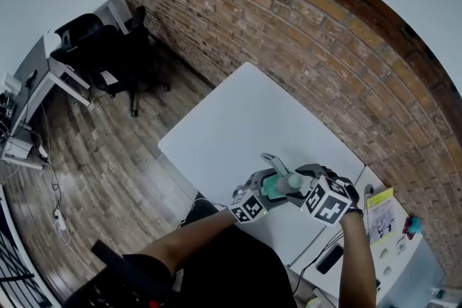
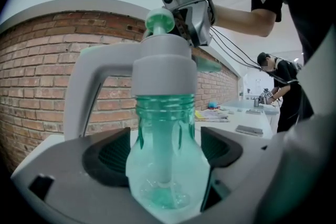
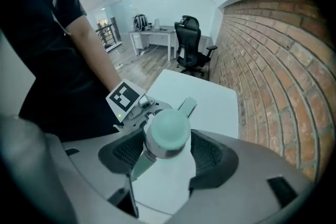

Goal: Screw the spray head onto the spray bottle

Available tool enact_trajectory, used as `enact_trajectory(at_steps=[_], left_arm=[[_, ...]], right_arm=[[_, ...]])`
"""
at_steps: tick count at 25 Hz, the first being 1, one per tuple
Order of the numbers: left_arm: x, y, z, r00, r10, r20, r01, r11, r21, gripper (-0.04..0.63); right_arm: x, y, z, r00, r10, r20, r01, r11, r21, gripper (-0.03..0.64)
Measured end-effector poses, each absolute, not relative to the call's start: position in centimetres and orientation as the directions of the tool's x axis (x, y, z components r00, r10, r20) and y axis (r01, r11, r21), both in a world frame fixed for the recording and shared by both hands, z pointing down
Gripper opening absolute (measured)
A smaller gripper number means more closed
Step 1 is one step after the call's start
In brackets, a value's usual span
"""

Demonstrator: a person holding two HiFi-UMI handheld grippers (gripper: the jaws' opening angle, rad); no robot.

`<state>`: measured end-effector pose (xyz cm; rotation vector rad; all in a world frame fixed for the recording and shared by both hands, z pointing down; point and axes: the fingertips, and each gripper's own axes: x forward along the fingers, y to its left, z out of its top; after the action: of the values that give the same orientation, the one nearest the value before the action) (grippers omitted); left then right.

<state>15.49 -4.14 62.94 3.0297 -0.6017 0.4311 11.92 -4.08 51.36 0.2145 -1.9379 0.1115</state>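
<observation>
A translucent green spray bottle (image 2: 168, 165) stands upright between the pads of my left gripper (image 2: 168, 152), which is shut on its body. On its neck sits the grey spray head (image 2: 163, 68) with a green top; the long grey trigger hangs down on the left. From above, my right gripper (image 3: 166, 152) points steeply down with its pads against both sides of the spray head (image 3: 167, 132). In the head view both grippers meet over the near edge of the white table (image 1: 238, 119), left gripper (image 1: 268, 190) and right gripper (image 1: 296, 184), with the bottle (image 1: 274, 187) between them.
A brick wall (image 1: 303, 25) runs along the table's far side. A black office chair (image 1: 108, 54) and a white desk (image 1: 50, 76) stand at the far left. To the right are a yellow booklet (image 1: 379, 216) and a dark phone (image 1: 328, 258). Another person (image 2: 278, 81) stands in the background.
</observation>
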Motion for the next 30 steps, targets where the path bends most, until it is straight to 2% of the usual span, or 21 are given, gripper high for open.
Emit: enact_trajectory(at_steps=[4, 9, 14, 19, 30], left_arm=[[15.4, -4.1, 62.9, 0.893, -0.357, 0.275, -0.363, -0.931, -0.033, 0.417], [15.4, -4.2, 63.0, 0.894, -0.36, 0.265, -0.363, -0.931, -0.04, 0.417], [15.3, -4.1, 62.9, 0.89, -0.378, 0.254, -0.38, -0.924, -0.041, 0.419], [15.2, -4.1, 62.9, 0.885, -0.394, 0.248, -0.395, -0.917, -0.046, 0.417], [15.1, -4.0, 62.8, 0.881, -0.405, 0.243, -0.409, -0.912, -0.04, 0.419]], right_arm=[[11.5, -4.2, 52.4, -0.278, -0.061, 0.959, -0.114, 0.993, 0.03, 0.267], [11.3, -4.1, 52.9, -0.291, -0.019, 0.956, -0.115, 0.993, -0.015, 0.264], [11.7, -4.5, 53.0, -0.42, 0.021, 0.907, -0.271, 0.951, -0.147, 0.264], [11.7, -5.0, 52.8, -0.49, -0.002, 0.872, -0.414, 0.88, -0.231, 0.264], [11.9, -4.9, 52.6, -0.51, -0.065, 0.857, -0.49, 0.842, -0.227, 0.262]])
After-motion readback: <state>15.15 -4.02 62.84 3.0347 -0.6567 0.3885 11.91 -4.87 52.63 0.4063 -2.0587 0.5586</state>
